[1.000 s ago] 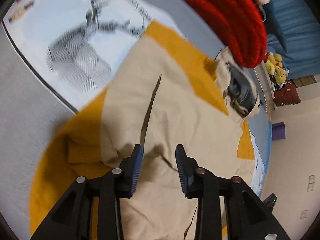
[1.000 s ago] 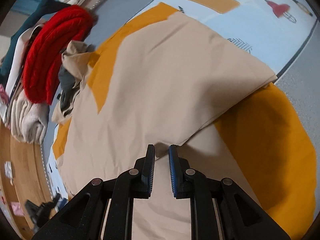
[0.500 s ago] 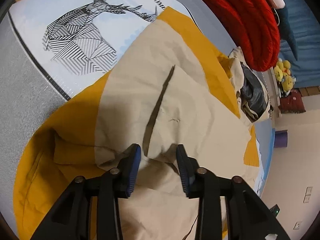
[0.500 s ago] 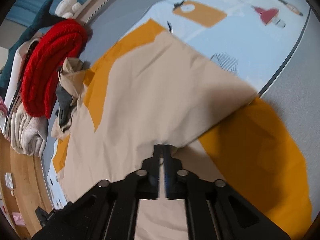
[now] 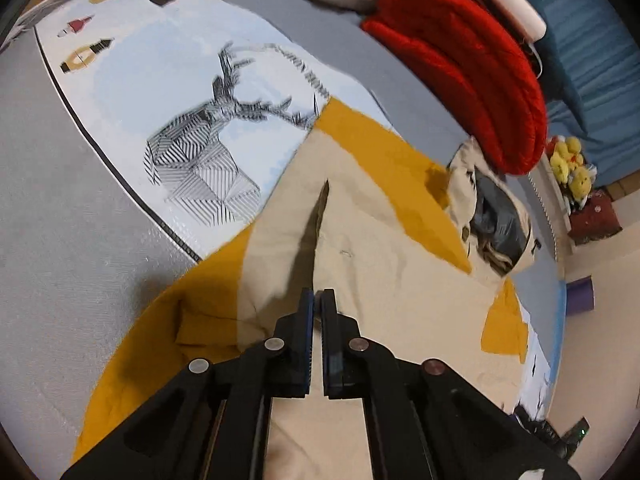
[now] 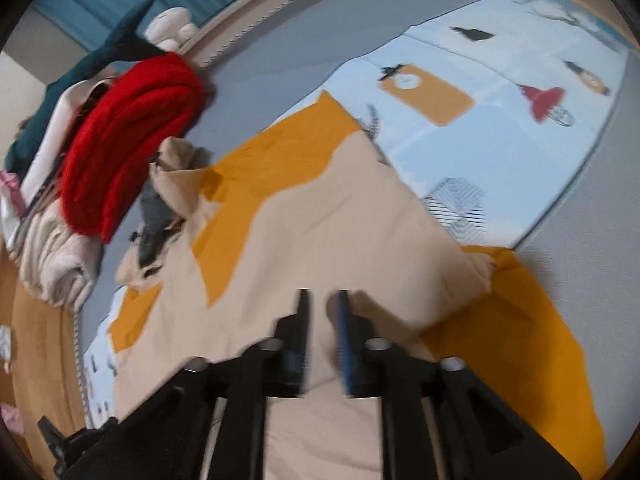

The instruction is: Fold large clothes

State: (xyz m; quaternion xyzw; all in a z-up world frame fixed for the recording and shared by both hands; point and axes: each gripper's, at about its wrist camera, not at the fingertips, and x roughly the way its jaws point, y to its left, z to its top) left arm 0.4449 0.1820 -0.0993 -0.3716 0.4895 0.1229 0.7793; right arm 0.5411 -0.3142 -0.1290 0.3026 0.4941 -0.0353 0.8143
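A large beige garment (image 5: 380, 280) lies spread over a mustard-yellow cloth (image 5: 160, 340) on the floor mat. Its grey-lined hood (image 5: 492, 216) is bunched at the far end. My left gripper (image 5: 318, 300) is shut on a raised fold of the beige garment, where a dark crease runs up to its tips. In the right wrist view the same beige garment (image 6: 320, 220) fills the middle, with the yellow cloth (image 6: 520, 340) to the right. My right gripper (image 6: 322, 300) is blurred and its jaws are opening; beige cloth shows in the gap, and the pads do not press on it.
A red knitted garment (image 5: 472, 72) lies on a stack of folded clothes (image 6: 60, 264) beyond the hood. The pale blue printed mat (image 5: 200, 152) with a deer drawing lies on grey carpet (image 5: 60, 220). Yellow plush toys (image 5: 572, 164) and a teal plush (image 6: 100, 60) sit by the wall.
The left jaws have closed from wide apart onto the beige fold and lifted a little. The right jaws, shut on the beige edge half a second ago, have parted and risen.
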